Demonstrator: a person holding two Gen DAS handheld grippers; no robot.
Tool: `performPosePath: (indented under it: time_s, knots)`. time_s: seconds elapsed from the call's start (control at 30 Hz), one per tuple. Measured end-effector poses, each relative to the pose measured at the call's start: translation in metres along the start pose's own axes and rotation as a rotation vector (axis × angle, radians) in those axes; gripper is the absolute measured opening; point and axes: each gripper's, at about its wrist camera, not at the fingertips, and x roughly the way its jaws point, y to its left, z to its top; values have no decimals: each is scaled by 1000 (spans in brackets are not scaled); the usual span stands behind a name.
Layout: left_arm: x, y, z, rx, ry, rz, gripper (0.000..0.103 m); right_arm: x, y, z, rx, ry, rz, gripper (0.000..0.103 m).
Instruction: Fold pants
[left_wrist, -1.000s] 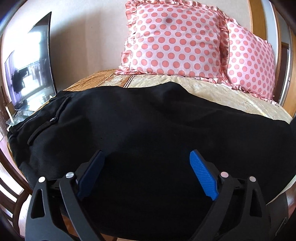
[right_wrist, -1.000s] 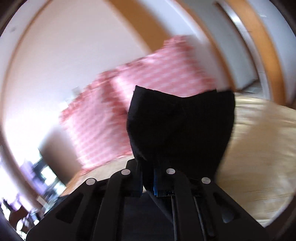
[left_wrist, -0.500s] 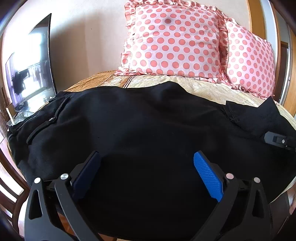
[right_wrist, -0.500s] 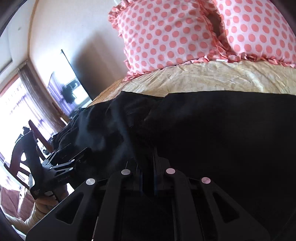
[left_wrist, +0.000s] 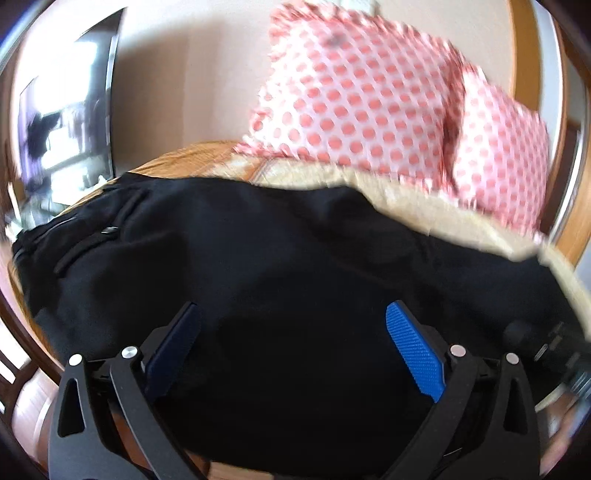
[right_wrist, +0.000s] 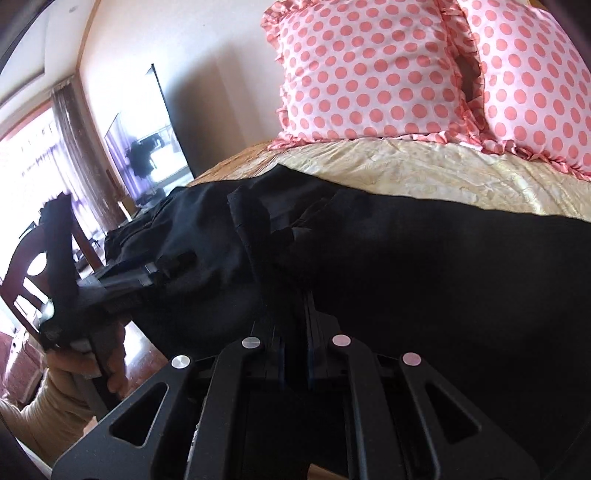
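Pants (left_wrist: 295, 288) lie black across the bed (right_wrist: 443, 173), filling the lower half of both wrist views, waistband toward the left of the frame and pink dotted pillows (right_wrist: 369, 70) behind. A second ago your right gripper (right_wrist: 294, 354) held the leg end up in the air against the pillows; now that cloth has come down onto the rest of the garment, its hem showing as a rumpled edge at centre frame. The right fingers are nearly shut and have just eased apart slightly, with dark fabric still pinched between them. Your left gripper (left_wrist: 295, 350) hovers over the middle of the pants, its fingers (left_wrist: 413, 350) spread wide, holding nothing, having just widened a touch. Judging from this, the lengthwise fold is laid; you probably need to release and smooth that bunched hem.
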Motion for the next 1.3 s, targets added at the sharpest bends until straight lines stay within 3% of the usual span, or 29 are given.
performPosePath:
  time_s: [0.07,0.1,0.13,0.2,0.27,0.3,0.4,0.47,0.6,0.67,0.83,1.03,1.13,1.3]
  knots:
    - [-14,15,9,-51,-43,17,100,4,12,-5,-84,24,-36,20]
    - [-19,21,11,-66,-60,32,101,4,20,-8,-128,37,-23,36]
    - [-24,28,13,-79,-75,50,101,2,26,-10,-152,38,4,50]
    - [-34,43,18,-103,-104,103,101,-7,36,-11,-182,31,96,56]
    - [-40,55,21,-117,-121,142,101,-19,38,-4,-164,-34,152,56]
    - [-43,63,22,-127,-133,175,101,-22,36,1,-148,-67,139,56]
    - [-47,76,23,-152,-144,225,101,-17,24,17,-96,-144,-13,56]
    - [-48,83,24,-174,-149,246,101,0,13,24,-55,-123,-80,56]
    - [-47,104,27,-216,-127,290,101,37,18,14,-89,12,-85,56]
    - [-49,118,27,-238,-112,297,101,32,30,5,-154,-29,-131,56]
    - [-45,161,33,-361,-80,256,100,30,12,7,-59,-4,-41,57]
    - [-28,224,43,-584,-34,122,99,29,18,6,-77,-10,-50,57]
    - [-9,249,46,-685,38,32,98,30,17,6,-80,-14,-50,57]
    - [1,260,45,-726,85,32,96,31,17,6,-81,-14,-51,58]
